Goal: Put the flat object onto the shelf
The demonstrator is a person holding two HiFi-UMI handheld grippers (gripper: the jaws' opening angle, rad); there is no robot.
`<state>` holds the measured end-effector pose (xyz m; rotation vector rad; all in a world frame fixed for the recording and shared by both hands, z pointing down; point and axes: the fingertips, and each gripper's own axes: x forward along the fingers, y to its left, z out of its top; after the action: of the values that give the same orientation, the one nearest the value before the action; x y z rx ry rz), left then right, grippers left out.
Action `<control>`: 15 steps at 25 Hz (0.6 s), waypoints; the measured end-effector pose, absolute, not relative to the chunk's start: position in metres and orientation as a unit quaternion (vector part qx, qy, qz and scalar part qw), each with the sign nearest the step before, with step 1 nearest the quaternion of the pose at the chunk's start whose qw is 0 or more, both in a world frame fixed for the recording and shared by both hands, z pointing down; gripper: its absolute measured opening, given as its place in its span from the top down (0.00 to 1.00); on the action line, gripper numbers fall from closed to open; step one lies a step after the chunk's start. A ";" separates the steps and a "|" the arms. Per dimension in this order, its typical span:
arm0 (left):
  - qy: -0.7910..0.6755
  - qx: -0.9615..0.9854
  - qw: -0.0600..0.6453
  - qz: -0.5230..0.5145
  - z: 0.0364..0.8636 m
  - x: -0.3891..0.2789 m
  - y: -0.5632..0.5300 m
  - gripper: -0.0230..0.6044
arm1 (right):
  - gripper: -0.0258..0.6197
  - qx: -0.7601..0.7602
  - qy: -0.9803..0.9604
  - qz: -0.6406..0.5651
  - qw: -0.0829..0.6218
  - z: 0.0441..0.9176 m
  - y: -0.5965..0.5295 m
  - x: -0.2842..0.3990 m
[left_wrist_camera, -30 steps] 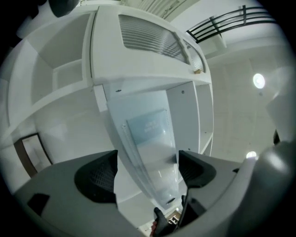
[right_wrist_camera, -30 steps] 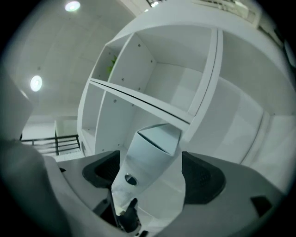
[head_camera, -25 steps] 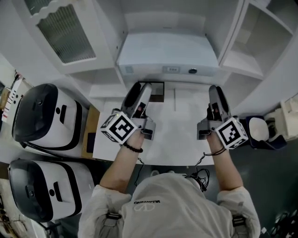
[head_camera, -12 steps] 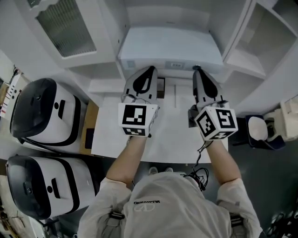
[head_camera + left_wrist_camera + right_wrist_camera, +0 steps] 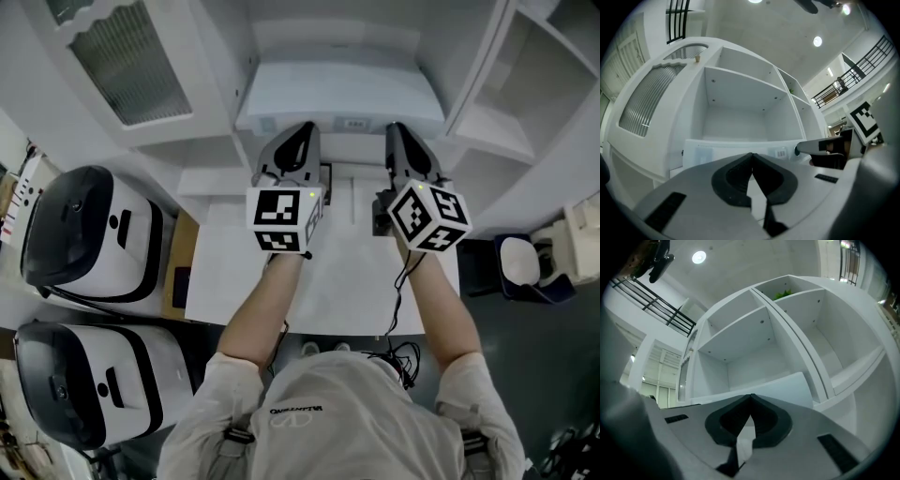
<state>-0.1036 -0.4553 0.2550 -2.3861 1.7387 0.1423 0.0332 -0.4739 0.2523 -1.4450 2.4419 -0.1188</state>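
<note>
Stage of the task: the flat object (image 5: 337,89), a white slab with a small label on its front edge, lies at the mouth of the middle compartment of the shelf (image 5: 492,127), beyond the far edge of the desk (image 5: 337,281). It appears largely placed, and what seems left is a final push inward, though how deep it sits cannot be told. The left gripper (image 5: 302,131) and right gripper (image 5: 397,131) point side by side at that front edge, the jaws of each pressed together with nothing between them; contact with the edge cannot be confirmed. Head view: shows both grippers, the forearms, the desk and two black-and-white appliances (image 5: 89,234) at the left, but not the compartment's depth. Gripper views: show the empty compartment behind the slab, the bare boards above it, and the closed jaw tips level with its front edge.
</note>
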 end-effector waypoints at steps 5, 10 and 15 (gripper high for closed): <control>0.591 -0.799 0.102 0.039 0.255 -0.107 -0.472 0.96 | 0.94 -0.502 0.849 -0.066 0.154 0.259 -0.491 0.032; 0.588 -0.802 0.092 0.049 0.256 -0.107 -0.483 0.96 | 0.94 -0.511 0.842 -0.067 0.160 0.262 -0.500 0.036; 0.585 -0.805 0.083 0.062 0.254 -0.110 -0.488 0.96 | 0.94 -0.505 0.847 -0.060 0.158 0.260 -0.502 0.031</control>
<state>-0.1100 -0.4878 0.2544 -2.4025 1.7452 0.1866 0.0308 -0.5018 0.2604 -1.4439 2.4221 -0.1706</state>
